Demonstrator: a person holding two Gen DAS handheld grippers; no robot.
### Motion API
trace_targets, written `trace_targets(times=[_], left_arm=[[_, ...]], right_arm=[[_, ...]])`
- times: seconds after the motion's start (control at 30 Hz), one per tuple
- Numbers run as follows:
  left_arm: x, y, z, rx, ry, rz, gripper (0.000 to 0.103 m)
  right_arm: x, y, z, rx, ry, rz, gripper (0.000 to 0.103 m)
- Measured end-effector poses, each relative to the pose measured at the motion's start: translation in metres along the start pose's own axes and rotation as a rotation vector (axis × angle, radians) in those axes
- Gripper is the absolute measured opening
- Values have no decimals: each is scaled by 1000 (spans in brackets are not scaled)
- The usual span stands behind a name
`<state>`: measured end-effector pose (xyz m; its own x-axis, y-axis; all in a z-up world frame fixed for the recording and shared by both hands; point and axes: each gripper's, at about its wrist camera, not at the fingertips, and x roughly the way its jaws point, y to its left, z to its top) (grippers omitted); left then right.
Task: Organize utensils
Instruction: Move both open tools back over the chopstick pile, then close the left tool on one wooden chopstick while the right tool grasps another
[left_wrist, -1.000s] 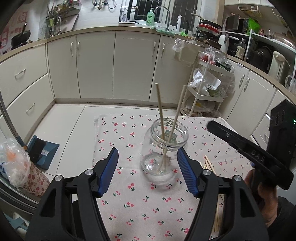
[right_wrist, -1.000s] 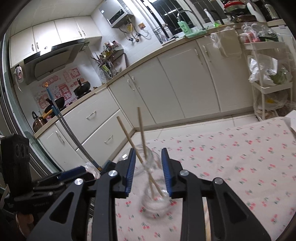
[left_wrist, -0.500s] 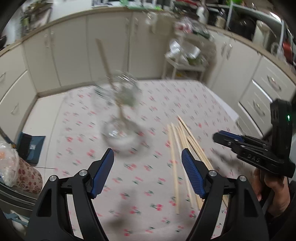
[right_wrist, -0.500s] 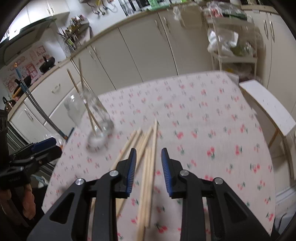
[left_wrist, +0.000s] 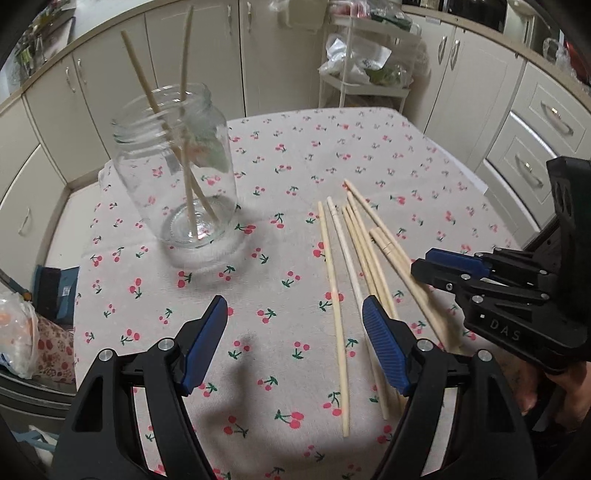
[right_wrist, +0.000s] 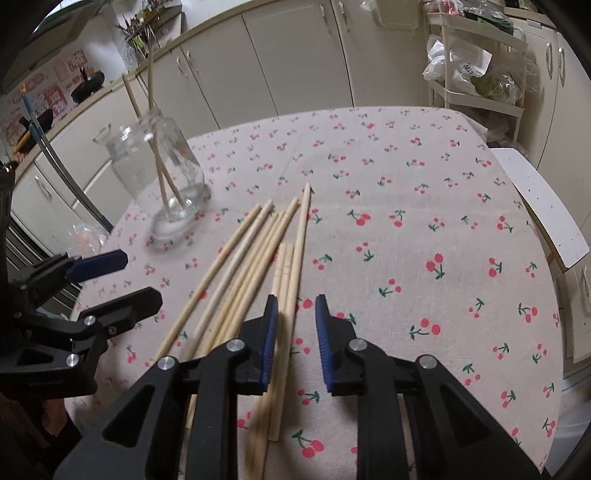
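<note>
1. At the left of the left wrist view stands the clear glass jar (left_wrist: 176, 173), upright on the cherry-print tablecloth (left_wrist: 280, 155), with two pale wooden chopsticks (left_wrist: 186, 147) leaning inside it and poking out past the frame's upper left.
2. Low in the middle, the left gripper (left_wrist: 295, 339) hangs wide and empty over bare cloth, between the jar and the loose pile.
3. Right of centre lies the fan of loose wooden chopsticks (left_wrist: 354, 266), flat on the cloth, well apart from the jar.
4. At the right edge, the right gripper (left_wrist: 436, 266) reaches over the pile; in its own view the right gripper (right_wrist: 293, 332) is narrowly parted, straddling the near ends of a stick or two without gripping.
5. The step in hand looks like fetching the next chopstick; the next move calls for lowering, pinching a single stick, and lifting it clear of its neighbours.
6. The sticks' near ends blur beneath the right gripper, so I cannot tell how many lie between its jaws. A greenish patch inside the jar is unreadable.
</note>
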<state>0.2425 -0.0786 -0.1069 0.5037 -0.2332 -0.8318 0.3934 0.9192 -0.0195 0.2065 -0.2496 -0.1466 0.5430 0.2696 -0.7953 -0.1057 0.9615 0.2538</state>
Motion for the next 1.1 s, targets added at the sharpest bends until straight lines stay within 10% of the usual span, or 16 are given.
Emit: trace_targets(times=[0.77, 1.0, 1.1], left_arm=[[36, -19, 10, 107, 88, 89, 70], [36, -33, 16, 120, 115, -32, 13], [35, -31, 17, 98, 126, -66, 6]], right_arm=[[9, 11, 8, -133, 43, -114, 18], [8, 4, 10, -122, 55, -76, 6], [5, -1, 8, -78, 52, -35, 6]])
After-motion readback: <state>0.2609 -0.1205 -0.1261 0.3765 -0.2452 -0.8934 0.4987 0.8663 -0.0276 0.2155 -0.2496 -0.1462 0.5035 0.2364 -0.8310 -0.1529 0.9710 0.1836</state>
